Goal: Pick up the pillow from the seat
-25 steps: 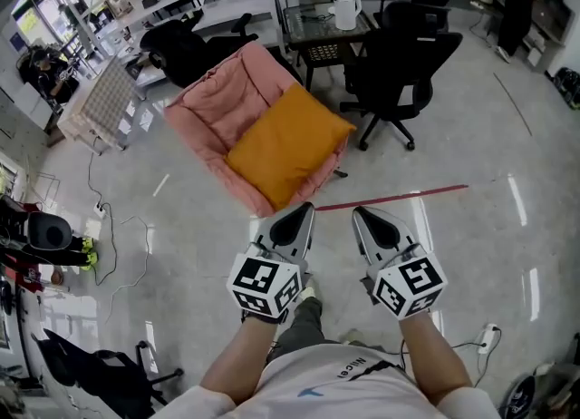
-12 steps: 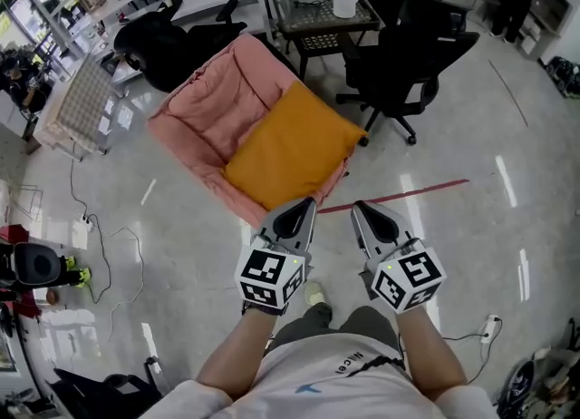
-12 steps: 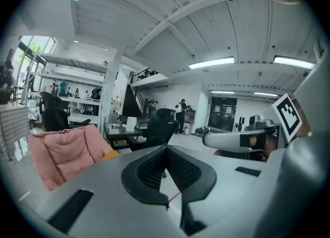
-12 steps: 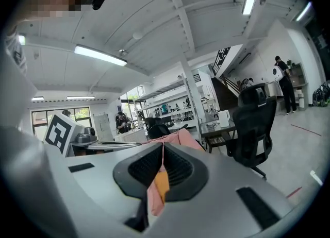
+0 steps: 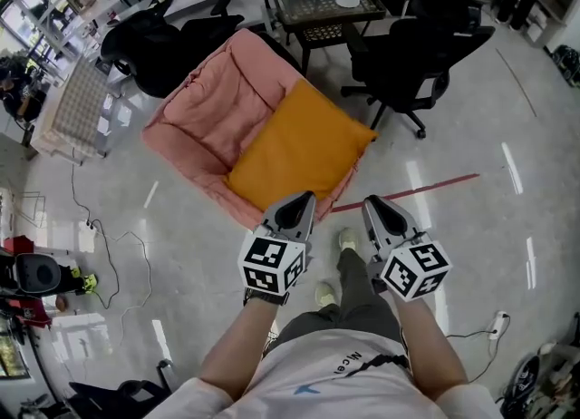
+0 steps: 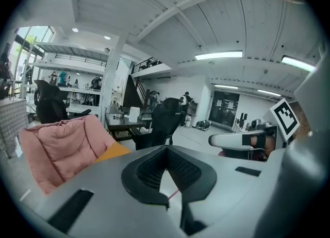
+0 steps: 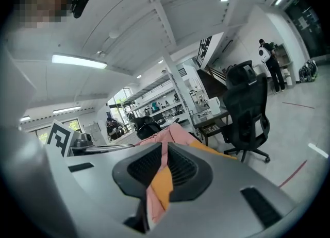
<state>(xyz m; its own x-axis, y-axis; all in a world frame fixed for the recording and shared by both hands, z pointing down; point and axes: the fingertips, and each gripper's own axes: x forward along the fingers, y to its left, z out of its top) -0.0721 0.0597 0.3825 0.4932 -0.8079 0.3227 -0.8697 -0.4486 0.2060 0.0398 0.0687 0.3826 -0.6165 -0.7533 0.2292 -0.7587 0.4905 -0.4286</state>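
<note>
On pink seat [image 5: 204, 104]: orange pillow [image 5: 299, 150], likely soft, light, squashy; pinch near edge. Left gripper [image 5: 304, 200], right gripper [image 5: 372, 202] just short of seat, both closed, empty.

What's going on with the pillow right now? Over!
Left gripper and right gripper shut, empty, near the seat, not touching. Orange pillow lies on it, untouched. Nothing in the way; black chair stands aside.

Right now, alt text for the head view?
An orange pillow lies untouched on a pink seat. The left hand-held gripper and right hand-held gripper, both shut and empty, point toward it. A black chair stands beside the seat.
</note>
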